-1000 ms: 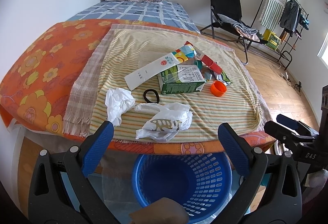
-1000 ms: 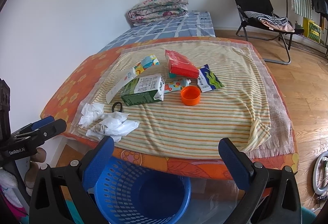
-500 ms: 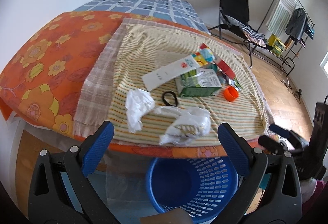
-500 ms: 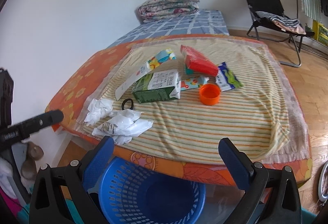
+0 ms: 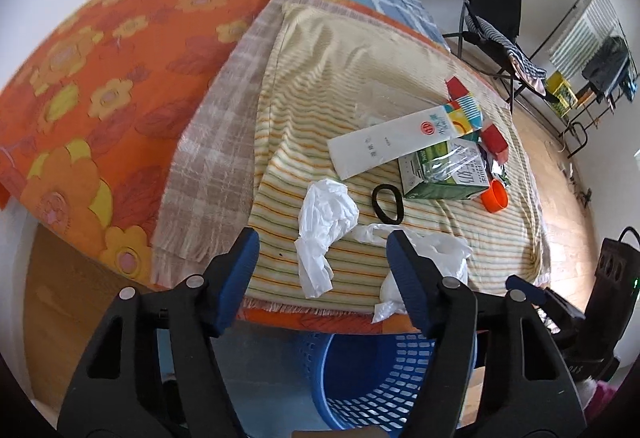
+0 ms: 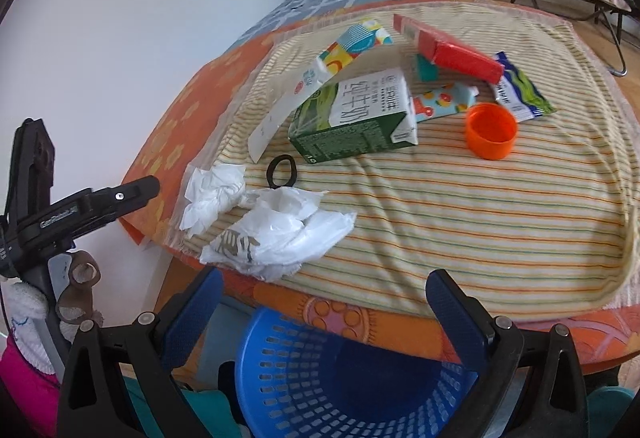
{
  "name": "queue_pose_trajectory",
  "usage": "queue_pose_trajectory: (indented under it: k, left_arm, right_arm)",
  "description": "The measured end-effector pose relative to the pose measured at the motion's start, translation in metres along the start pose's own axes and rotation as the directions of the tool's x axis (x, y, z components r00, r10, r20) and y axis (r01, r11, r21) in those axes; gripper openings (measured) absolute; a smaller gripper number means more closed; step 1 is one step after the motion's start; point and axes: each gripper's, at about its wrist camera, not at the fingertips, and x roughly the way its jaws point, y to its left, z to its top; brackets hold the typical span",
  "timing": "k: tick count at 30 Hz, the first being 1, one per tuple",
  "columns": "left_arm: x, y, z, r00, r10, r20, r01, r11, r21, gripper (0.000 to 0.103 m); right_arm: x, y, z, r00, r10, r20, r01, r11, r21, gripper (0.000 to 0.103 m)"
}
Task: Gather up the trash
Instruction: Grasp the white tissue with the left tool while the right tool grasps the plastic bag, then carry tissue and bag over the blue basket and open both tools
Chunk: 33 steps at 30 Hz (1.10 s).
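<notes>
Blue padded fingers [image 5: 242,262] of the left hand-held gripper [image 5: 322,258] spread wide, nothing between them, hovering at the near edge of the counter [image 5: 436,234] right over one crumpled white tissue [image 5: 324,220]. Right hand-held gripper [image 6: 320,298] likewise spread and holding nothing, poised at the same near edge just in front of one crumpled white plastic bag [image 6: 280,234].

Trash scattered over the striped cloth [image 6: 460,197] covering the counter. Counted: one tissue, one plastic bag just beside it, one black hair tie [image 6: 281,170] lying flat behind the two. Further back, one green milk carton [image 6: 356,121] on its side, one long white box [image 5: 394,145] leaning across the carton's top, one red box [image 6: 448,49] tilted, its far end raised. One orange cap [image 6: 491,131] open side up, near the carton but apart from it. Two flat wrappers: one blue and green [image 6: 518,89] under the red box's near end, one with fruit print [image 6: 440,103] between carton and cap.

One blue plastic basket [image 6: 348,378] on the floor below the near edge of the counter, under both grippers; inside seen only in part.
</notes>
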Motion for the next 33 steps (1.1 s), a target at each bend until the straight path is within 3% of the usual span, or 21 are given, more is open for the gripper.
queue_pose_trajectory:
  k: [6, 10, 14, 19, 21, 26, 30, 33]
  left_arm:
    - [0.024, -0.002, 0.001, 0.996, -0.048, -0.072, 0.046, 0.999, -0.029, 0.059]
    - [0.035, -0.003, 0.004, 0.995, -0.038, -0.089, 0.035, 0.999, -0.029, 0.058]
    - [0.047, 0.0, 0.008, 0.993, -0.039, -0.115, 0.035, 0.999, -0.039, 0.049]
    - [0.056, 0.006, 0.009, 0.989, -0.062, -0.138, 0.052, 0.996, -0.07, 0.047]
    - [0.058, 0.005, 0.009, 0.987, -0.061, -0.148, 0.052, 0.997, -0.065, 0.036]
    - [0.058, 0.007, 0.007, 0.987, -0.058, -0.147, 0.049, 0.997, -0.067, 0.023]
    - [0.056, 0.009, 0.006, 0.989, -0.062, -0.132, 0.053, 0.996, -0.073, 0.014]
    - [0.052, 0.008, 0.007, 0.991, -0.061, -0.118, 0.053, 0.996, -0.072, 0.013]
  right_arm:
    - [0.018, 0.02, 0.008, 1.0, 0.002, -0.007, -0.002, 0.999, -0.035, 0.102]
    - [0.033, 0.031, 0.012, 1.0, -0.011, -0.02, 0.01, 0.998, -0.055, 0.102]
    - [0.049, 0.036, 0.016, 0.999, -0.036, -0.04, 0.033, 0.997, -0.074, 0.101]
    - [0.063, 0.033, 0.018, 0.997, -0.019, -0.073, 0.015, 0.998, -0.058, 0.093]
    - [0.065, 0.034, 0.019, 0.997, -0.01, -0.076, 0.006, 0.999, -0.052, 0.09]
    - [0.063, 0.035, 0.02, 0.997, 0.019, -0.08, -0.023, 0.998, -0.053, 0.078]
    - [0.06, 0.034, 0.018, 0.996, 0.042, -0.083, -0.046, 0.998, -0.046, 0.068]
    - [0.056, 0.034, 0.017, 0.996, 0.05, -0.079, -0.053, 0.998, -0.042, 0.064]
